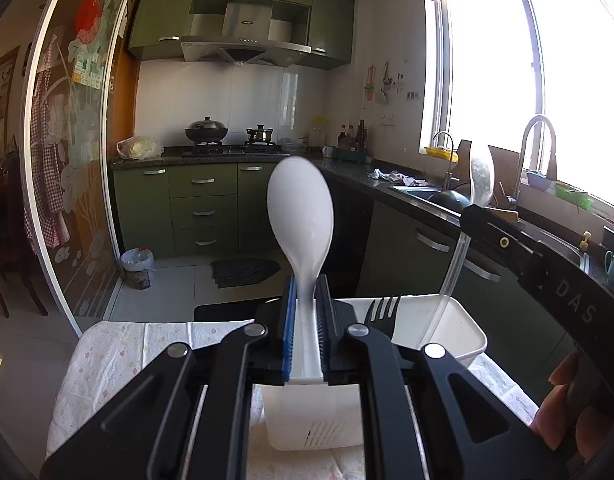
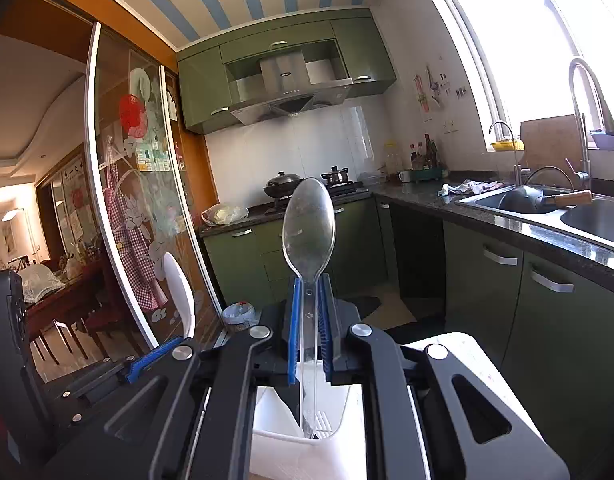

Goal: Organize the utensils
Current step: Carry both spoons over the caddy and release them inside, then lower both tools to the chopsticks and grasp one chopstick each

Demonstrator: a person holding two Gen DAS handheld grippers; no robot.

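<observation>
My left gripper [image 1: 307,296] is shut on the handle of a white spoon [image 1: 301,216], bowl up, above a white utensil holder [image 1: 315,416]. My right gripper [image 2: 310,300] is shut on a clear plastic spoon [image 2: 309,224], bowl up, its handle end down inside the white holder [image 2: 283,436]. In the left wrist view the clear spoon [image 1: 481,176] and right gripper arm stand at the right. In the right wrist view the white spoon [image 2: 181,292] shows at the left. A black fork [image 1: 381,312] stands in a white tray [image 1: 467,336].
The holder and tray stand on a table with a floral cloth [image 1: 119,352]. Green cabinets [image 1: 203,208], a stove with pots [image 1: 207,130] and a sink counter [image 2: 547,216] lie beyond. A glass sliding door [image 1: 75,160] is at the left.
</observation>
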